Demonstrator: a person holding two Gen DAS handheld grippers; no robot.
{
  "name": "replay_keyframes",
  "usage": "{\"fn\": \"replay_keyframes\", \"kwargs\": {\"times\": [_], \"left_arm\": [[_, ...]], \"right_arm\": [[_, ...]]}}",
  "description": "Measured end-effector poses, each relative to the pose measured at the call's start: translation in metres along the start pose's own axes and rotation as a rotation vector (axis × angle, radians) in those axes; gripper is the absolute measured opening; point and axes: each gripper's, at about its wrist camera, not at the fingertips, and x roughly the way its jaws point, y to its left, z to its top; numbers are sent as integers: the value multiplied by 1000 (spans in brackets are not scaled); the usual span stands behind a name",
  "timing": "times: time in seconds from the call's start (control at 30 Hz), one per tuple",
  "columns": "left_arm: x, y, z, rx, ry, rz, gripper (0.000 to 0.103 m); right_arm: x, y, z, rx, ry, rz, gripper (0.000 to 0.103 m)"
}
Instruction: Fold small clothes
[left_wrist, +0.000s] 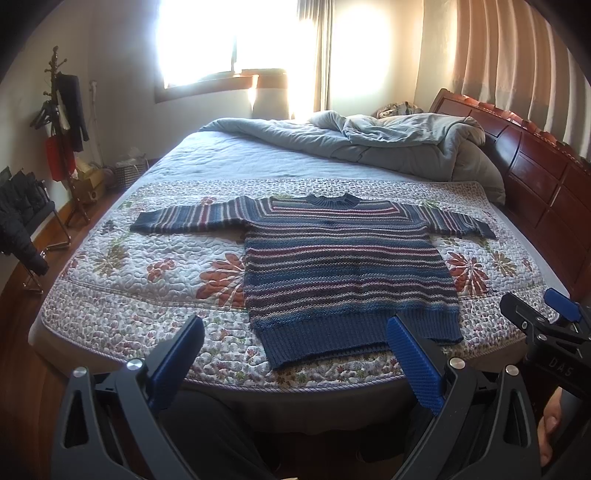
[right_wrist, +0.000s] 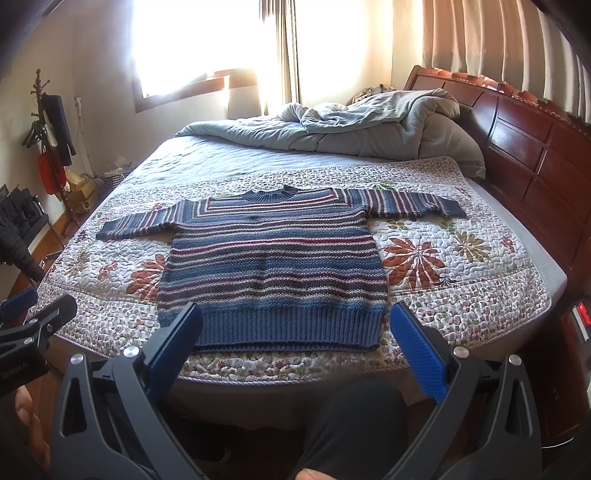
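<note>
Bedroom, floral quilt (left_wrist: 155, 280) on bed: striped sweater (left_wrist: 343, 266) lies flat near front edge, sleeves spread left and right. Left gripper (left_wrist: 295, 354) and right gripper (right_wrist: 295, 347) both spread wide, empty, hovering before hem. Risk: thick knit slips from pinch, fold goes crooked. Grey duvet (left_wrist: 388, 144) bunched far; bright window behind.

Coarse ribbed knit sweater (right_wrist: 273, 266) on a stitched, quilted cloth coverlet (right_wrist: 461, 288); glossy wooden headboard (right_wrist: 517, 147); fingers (right_wrist: 417, 350) seemingly matt ridged plastic.
</note>
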Motion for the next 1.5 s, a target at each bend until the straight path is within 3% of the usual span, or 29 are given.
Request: {"fn": "replay_keyframes", "kwargs": {"times": [0.77, 1.07, 1.17, 1.2, 1.3, 1.37, 1.5], "left_arm": [[18, -3, 2, 3, 21, -4, 99], [45, -6, 7, 8, 52, -23, 99], [65, -7, 10, 20, 72, -60, 99], [77, -8, 12, 29, 74, -104, 99], [104, -10, 17, 56, 51, -222, 99], [126, -16, 23, 88, 65, -233, 99], [168, -29, 35, 111, 71, -266, 99]], "right_arm": [[10, -1, 2, 3, 16, -5, 100], [40, -9, 8, 16, 57, 6, 100], [67, -26, 14, 65, 100, 70, 100], [76, -35, 16, 89, 99, 88, 100], [98, -70, 19, 196, 30, 135, 100], [113, -93, 23, 248, 0, 149, 100], [172, -160, 41, 351, 63, 151, 100]]}}
